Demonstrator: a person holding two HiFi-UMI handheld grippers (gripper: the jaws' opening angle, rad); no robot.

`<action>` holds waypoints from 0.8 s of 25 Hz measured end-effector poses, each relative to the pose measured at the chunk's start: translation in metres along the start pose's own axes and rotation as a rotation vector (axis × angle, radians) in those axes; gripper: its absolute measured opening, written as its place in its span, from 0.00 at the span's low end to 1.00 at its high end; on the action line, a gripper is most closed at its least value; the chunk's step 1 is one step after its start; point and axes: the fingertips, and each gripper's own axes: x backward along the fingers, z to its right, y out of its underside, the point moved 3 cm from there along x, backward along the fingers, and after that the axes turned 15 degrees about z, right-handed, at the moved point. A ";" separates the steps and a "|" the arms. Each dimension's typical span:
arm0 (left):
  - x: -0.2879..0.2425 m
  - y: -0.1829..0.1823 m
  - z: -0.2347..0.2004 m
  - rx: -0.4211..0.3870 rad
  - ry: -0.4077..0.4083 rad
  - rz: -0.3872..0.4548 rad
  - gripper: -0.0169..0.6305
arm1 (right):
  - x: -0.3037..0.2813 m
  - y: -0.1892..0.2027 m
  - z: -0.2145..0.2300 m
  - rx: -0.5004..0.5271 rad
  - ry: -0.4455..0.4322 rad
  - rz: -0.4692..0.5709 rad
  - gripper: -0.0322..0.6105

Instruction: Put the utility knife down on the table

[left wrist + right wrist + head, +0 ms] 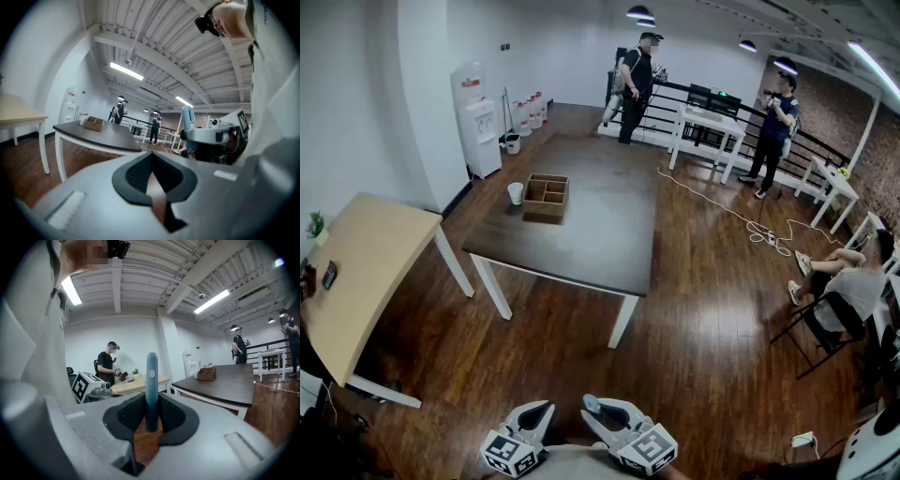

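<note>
— Between the right gripper's (pixel 151 414) fingers (pixel 171 416) stands the blue utility knife (pixel 151 380), upright, its lower end clamped between the pads and most of its length rising clear above them.

— And the other one?

— The left gripper (pixel 151 171) has its fingers drawn together at the tips, with nothing between them, just beside the right.

— How will the knife handle?

— Probably light and stiff, with a smooth plastic body that could slide or pivot under a loose hold. The pads grip low on the handle, below the slider button, which looks like a sound place to hold it. Whether any blade is out cannot be told.

— Where does it go?

— The dark table (pixel 600 234) lies well ahead of the fingertips and apart from them. A wooden box (pixel 546 197) and a paper cup (pixel 516 192) sit near its far corner. The near half is bare, so laying the knife flat there seems easiest.
</note>
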 end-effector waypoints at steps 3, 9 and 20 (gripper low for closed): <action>-0.001 -0.006 -0.025 0.009 0.009 -0.006 0.03 | -0.028 0.003 0.003 0.000 -0.009 -0.015 0.16; -0.006 -0.035 -0.090 0.034 0.001 0.020 0.03 | -0.099 -0.013 0.002 0.027 -0.020 -0.025 0.16; -0.007 -0.080 -0.158 -0.033 -0.013 0.066 0.03 | -0.188 -0.023 0.020 0.084 -0.015 -0.059 0.16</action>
